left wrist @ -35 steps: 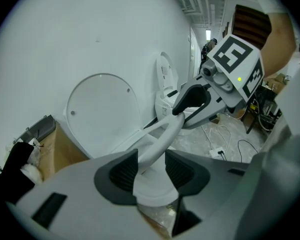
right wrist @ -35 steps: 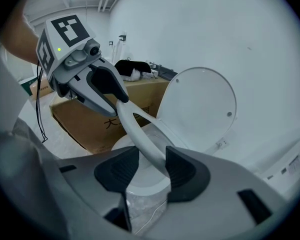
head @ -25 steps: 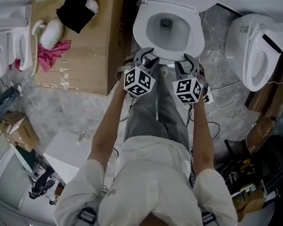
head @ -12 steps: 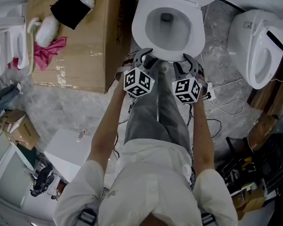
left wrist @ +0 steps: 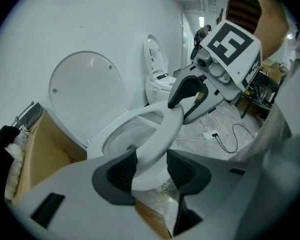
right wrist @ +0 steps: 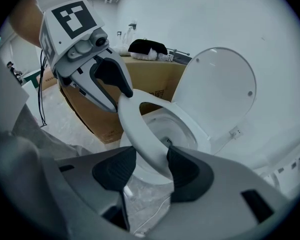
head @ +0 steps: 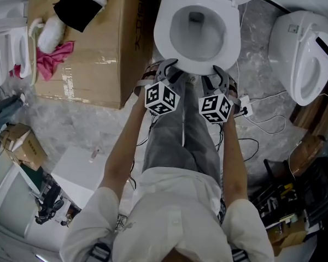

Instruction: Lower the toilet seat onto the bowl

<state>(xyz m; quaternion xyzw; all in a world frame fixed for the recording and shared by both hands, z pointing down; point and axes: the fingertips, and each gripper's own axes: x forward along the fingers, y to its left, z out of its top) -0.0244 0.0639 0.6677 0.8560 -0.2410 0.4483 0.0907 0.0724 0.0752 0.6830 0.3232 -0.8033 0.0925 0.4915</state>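
Left hand-held gripper (left wrist: 149, 166) & right hand-held gripper (right wrist: 147, 166) are straddling the toilet seat (head: 163, 34) at its 6 o'clock rim. Jaws are opening wide, pads not clamping. Seat is lying low over the bowl (head: 208, 42). Best approach, prob.: releasing both sides together, level, no drop. Bowl is holding nothing visible. Cardboard box (head: 93, 53) at 9 o'clock is carrying a pink cloth (head: 52, 59) on top.

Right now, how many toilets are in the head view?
2 sure: middle toilet at top centre, right toilet beside it. A cut-off white shape at left may be a third.
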